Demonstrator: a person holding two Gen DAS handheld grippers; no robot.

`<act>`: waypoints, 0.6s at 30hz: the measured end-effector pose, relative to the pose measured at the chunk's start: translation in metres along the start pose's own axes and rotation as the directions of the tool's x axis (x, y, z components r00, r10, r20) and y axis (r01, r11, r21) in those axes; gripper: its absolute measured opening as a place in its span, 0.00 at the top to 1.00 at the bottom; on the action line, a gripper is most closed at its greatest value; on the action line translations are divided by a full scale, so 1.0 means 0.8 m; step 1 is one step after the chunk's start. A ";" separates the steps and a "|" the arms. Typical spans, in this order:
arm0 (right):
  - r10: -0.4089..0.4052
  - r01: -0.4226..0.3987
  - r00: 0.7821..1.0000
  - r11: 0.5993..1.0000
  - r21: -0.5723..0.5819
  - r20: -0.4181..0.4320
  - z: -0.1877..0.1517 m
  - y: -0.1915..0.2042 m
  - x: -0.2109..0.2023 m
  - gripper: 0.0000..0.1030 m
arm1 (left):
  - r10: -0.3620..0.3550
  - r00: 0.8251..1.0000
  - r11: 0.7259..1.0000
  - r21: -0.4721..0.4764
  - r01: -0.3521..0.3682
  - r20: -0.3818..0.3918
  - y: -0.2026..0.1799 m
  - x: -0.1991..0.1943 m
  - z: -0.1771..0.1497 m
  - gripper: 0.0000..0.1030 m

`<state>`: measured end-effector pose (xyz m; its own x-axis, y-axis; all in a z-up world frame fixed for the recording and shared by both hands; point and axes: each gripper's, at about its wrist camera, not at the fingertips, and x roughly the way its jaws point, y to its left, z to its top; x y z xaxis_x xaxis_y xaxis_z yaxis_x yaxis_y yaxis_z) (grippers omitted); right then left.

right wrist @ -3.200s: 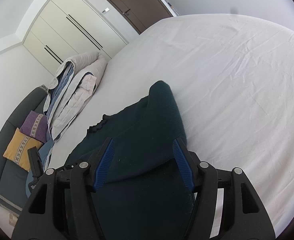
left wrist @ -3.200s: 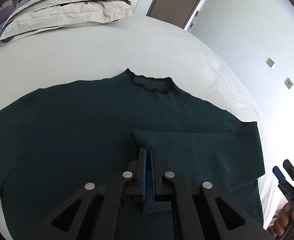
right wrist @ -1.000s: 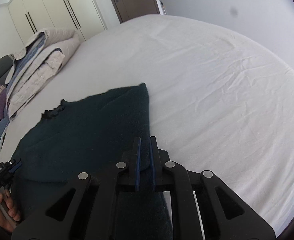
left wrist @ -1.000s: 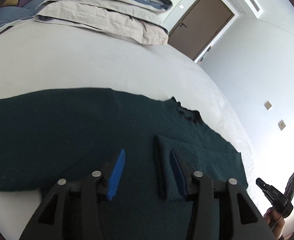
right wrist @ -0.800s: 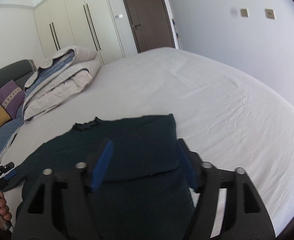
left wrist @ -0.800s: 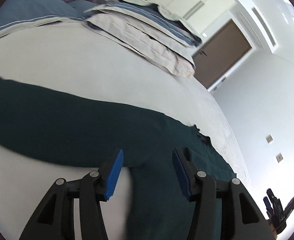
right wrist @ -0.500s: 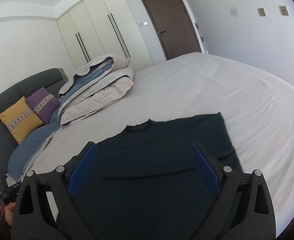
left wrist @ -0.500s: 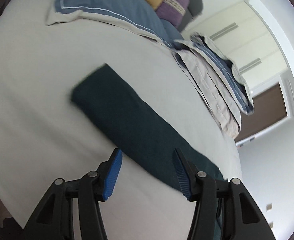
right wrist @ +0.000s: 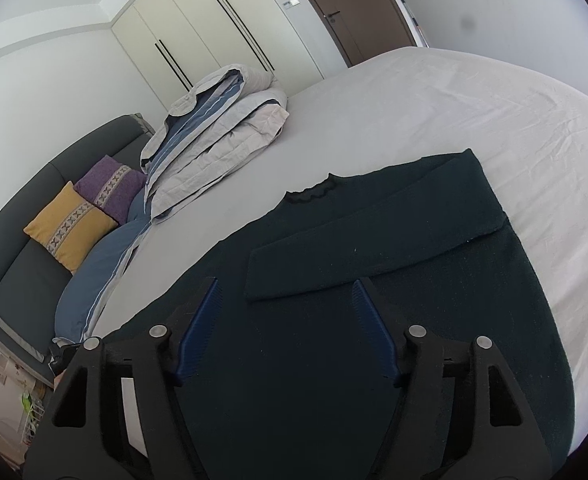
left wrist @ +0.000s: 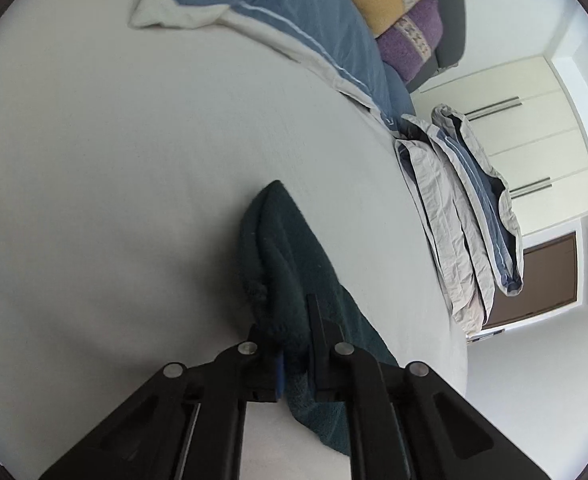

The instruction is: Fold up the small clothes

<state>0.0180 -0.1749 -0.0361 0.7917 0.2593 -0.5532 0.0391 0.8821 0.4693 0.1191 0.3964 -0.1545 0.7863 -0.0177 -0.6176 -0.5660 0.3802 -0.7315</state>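
Note:
A dark green sweater [right wrist: 393,280] lies flat on the white bed [right wrist: 473,92], collar [right wrist: 313,192] away from me. Its right sleeve [right wrist: 373,244] is folded across the chest. My right gripper [right wrist: 286,300] is open and empty, hovering above the sweater's lower body. My left gripper [left wrist: 294,320] is shut on the cuff end of the left sleeve [left wrist: 278,248], which bunches between the fingers and stretches out over the bed [left wrist: 114,200].
A folded grey and blue duvet [right wrist: 218,128] lies at the head of the bed and also shows in the left wrist view [left wrist: 457,216]. Blue pillow [left wrist: 294,28], yellow and purple cushions [right wrist: 70,220], dark headboard, wardrobe and brown door stand beyond.
My left gripper moved from the folded right sleeve to the left sleeve and shut on its cuff. My right gripper opened, let go of the sweater and rose back.

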 end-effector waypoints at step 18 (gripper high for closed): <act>-0.062 0.056 0.998 0.985 0.164 0.029 -0.013 -0.132 -0.037 0.37 | -0.095 0.931 0.597 0.728 0.337 -0.353 -0.332 0.030 -0.407 0.91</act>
<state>-0.0160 -0.2713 -0.0761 0.8049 0.1931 -0.5611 0.1830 0.8187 0.5443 0.2075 -0.0061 -0.0691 0.6981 -0.3792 -0.6073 0.1073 0.8940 -0.4350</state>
